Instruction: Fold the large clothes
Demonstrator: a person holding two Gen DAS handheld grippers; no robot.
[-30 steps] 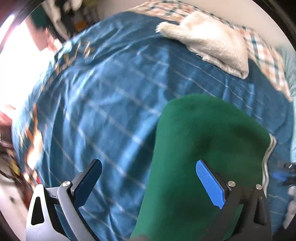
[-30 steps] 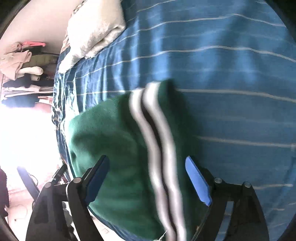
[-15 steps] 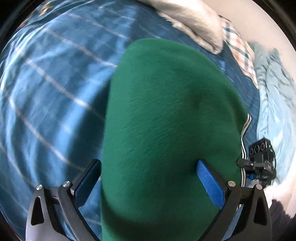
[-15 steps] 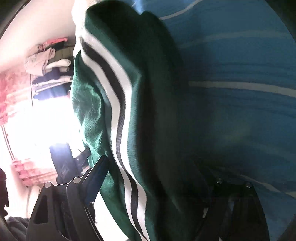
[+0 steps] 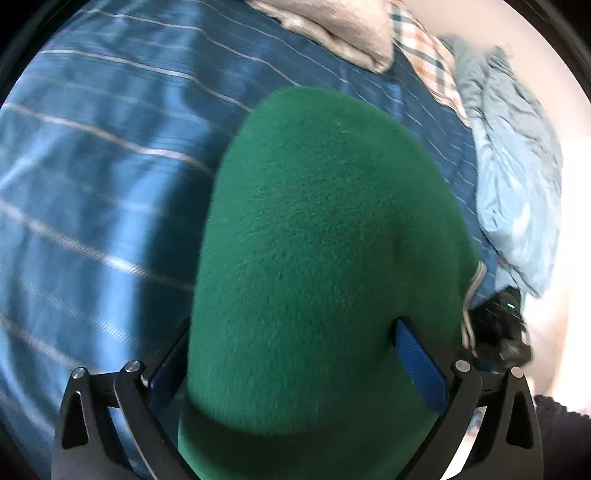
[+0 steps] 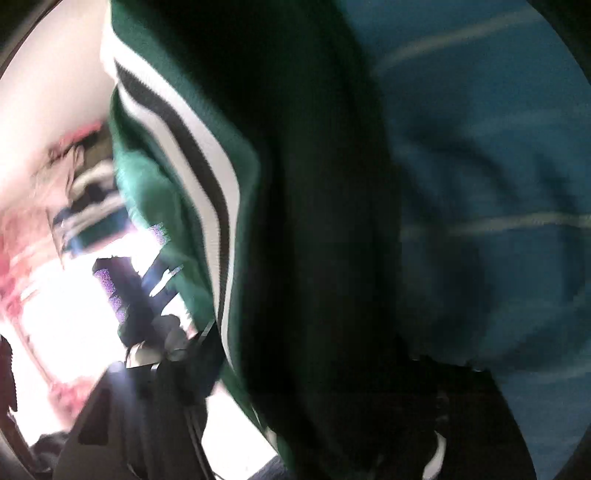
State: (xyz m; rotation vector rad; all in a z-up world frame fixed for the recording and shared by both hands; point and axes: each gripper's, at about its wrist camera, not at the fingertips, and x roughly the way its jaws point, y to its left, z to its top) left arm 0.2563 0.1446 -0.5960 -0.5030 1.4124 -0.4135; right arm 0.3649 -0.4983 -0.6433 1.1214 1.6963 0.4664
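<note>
The green garment (image 5: 325, 258) hangs bunched above the bed (image 5: 103, 155), folding barely begun; left gripper (image 5: 295, 365) spread wide around it, right gripper's state hidden.

Blue striped bed (image 5: 110, 155) bears green garment (image 5: 325, 258), white blanket (image 5: 343, 26)

We see a bed w/ blue striped cover (image 5: 110, 155), plaid pillow (image 5: 432, 62), pale blue duvet (image 5: 517, 184); bright glare (image 6: 66, 317) on left of right view.
</note>
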